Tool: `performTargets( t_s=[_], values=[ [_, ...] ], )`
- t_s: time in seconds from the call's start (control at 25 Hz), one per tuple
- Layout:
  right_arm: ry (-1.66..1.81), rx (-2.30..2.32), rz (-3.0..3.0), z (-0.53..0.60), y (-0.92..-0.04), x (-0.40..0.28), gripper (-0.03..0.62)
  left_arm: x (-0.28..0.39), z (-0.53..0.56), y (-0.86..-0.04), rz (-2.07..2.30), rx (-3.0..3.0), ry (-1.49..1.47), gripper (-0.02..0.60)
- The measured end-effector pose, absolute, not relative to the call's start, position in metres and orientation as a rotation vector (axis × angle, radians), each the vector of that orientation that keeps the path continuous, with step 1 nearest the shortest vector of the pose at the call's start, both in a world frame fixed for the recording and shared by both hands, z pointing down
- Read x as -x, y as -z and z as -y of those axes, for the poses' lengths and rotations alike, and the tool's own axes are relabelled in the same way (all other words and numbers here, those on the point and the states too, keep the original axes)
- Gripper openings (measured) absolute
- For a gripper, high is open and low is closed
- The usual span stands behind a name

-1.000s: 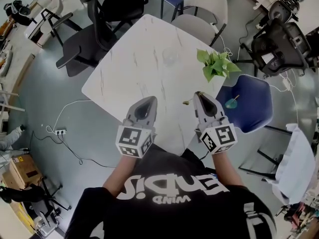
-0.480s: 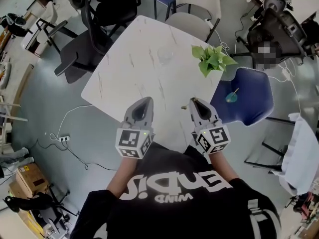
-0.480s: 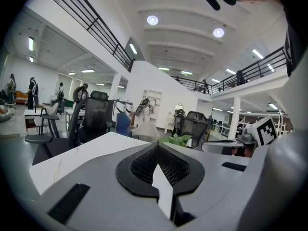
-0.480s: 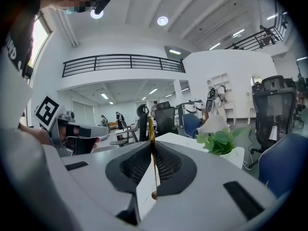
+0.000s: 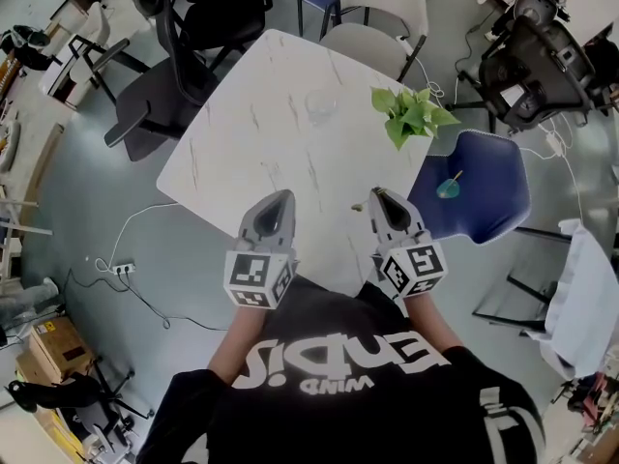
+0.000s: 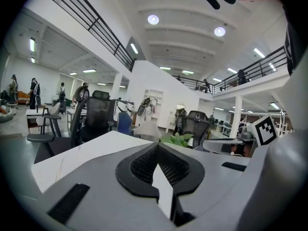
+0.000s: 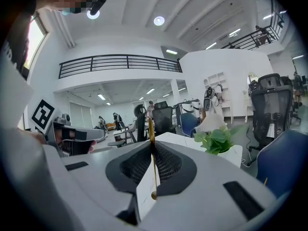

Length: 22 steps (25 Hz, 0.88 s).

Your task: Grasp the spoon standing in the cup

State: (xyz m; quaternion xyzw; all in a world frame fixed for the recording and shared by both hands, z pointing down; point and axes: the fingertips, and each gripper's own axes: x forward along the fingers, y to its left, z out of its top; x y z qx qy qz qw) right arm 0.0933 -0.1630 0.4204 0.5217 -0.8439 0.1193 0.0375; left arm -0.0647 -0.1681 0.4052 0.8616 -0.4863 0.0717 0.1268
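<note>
A clear glass cup (image 5: 321, 106) stands on the far half of the white marble table (image 5: 242, 143), with no spoon in it. My right gripper (image 5: 377, 193) hangs over the table's near edge, shut on a thin gold spoon (image 7: 151, 129). The spoon's handle runs between the pads and sticks out past the tips. In the head view a small bit of the spoon (image 5: 359, 207) shows left of the jaw tips. My left gripper (image 5: 280, 196) hovers beside it, jaws closed to a point with nothing in them. The left gripper (image 6: 157, 146) points across the table.
A green potted plant (image 5: 408, 114) stands at the table's right edge, also seen as the plant (image 7: 217, 139) ahead of the right gripper. A blue chair (image 5: 471, 196) with a small teal object (image 5: 448, 188) is to the right. Office chairs ring the far side.
The right gripper has sunk a little toward the table's near edge, still holding the spoon. The left gripper has stayed put.
</note>
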Motion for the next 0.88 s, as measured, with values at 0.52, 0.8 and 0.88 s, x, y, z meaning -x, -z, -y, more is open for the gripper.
performTargets(
  t_s=[0.52, 0.8, 0.88],
  values=[
    [-0.38, -1.628, 2.565, 0.1654, -0.4219, -0.099, 0.025, 0.0651, 0.1668, -0.4073, 1.407, -2.501, -0.209, 0.014],
    [-0.386, -1.627, 2.562, 0.1656, -0.4243, -0.0992, 0.025, 0.0644, 0.1666, -0.4102, 1.402, -2.498, -0.21, 0.014],
    [-0.389, -1.627, 2.561, 0.1664, -0.4248, -0.0993, 0.025, 0.0641, 0.1674, -0.4105, 1.401, -2.498, -0.21, 0.014]
  ],
)
